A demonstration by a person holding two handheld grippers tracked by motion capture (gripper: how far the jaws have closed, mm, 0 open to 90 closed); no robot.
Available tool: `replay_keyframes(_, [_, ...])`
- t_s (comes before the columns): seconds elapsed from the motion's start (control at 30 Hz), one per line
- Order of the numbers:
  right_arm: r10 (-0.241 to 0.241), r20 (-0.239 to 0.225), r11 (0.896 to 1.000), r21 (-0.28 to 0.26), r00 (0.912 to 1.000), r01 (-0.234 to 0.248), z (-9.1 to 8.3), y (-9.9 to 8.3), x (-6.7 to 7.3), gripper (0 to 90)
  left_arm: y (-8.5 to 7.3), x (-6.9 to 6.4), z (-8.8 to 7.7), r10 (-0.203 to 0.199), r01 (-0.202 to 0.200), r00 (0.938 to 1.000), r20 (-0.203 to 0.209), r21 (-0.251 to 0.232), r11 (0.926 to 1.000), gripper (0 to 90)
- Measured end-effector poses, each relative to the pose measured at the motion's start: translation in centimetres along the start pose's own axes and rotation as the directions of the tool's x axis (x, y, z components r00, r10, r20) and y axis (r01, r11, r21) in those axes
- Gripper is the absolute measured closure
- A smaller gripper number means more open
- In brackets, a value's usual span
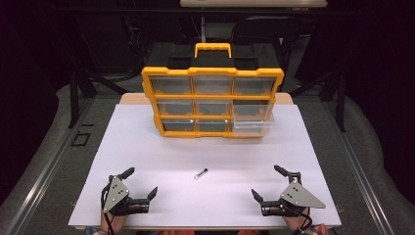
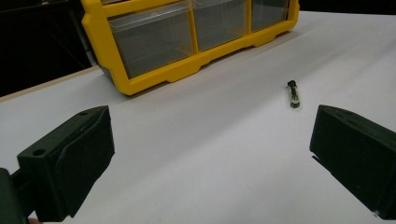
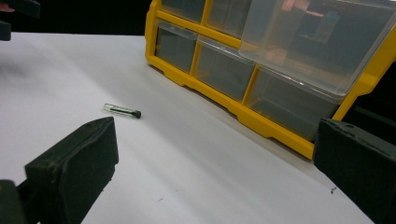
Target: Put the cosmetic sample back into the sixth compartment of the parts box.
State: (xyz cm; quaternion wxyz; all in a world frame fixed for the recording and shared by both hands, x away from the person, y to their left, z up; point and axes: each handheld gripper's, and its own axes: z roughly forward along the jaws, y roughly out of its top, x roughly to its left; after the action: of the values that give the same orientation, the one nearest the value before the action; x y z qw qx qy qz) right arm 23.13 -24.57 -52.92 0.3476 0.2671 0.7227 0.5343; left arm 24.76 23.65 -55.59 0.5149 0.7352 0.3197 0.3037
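Small clear tube (image 1: 200,174) lies alone on bare white table (image 1: 161,156), between my grippers and well clear of the yellow organizer (image 1: 212,102), whose middle-right drawer (image 1: 253,119) juts out. My left gripper (image 1: 142,184) and right gripper (image 1: 265,181) rest by the near edge, fingers spread wide, holding nothing

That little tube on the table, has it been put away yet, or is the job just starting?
Just starting, it seems. Done: one clear drawer of the yellow plastic organizer box is pulled out. In hand: nothing; the left tongs and right tongs are open. Left: the small clear tube lies on the white table, probably bound for that drawer.
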Motion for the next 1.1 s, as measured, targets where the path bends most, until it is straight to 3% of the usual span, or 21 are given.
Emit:
replay_keyframes(0.7, [-0.002, 0.000, 1.000, 0.017, 1.0000, 0.002, 0.4, -0.1, -0.1, 0.0, 0.4, -0.3, 0.8, -0.009, 0.008, 1.0000, 0.005, 0.034, 0.9994, 0.0])
replay_keyframes(1.1, [-0.001, 0.005, 1.000, 0.023, 1.0000, 0.001, 0.5, -0.1, -0.1, 0.0, 1.2, -0.8, 2.3, -0.018, 0.016, 0.9989, 0.042, 0.062, 0.9980, 0.0])
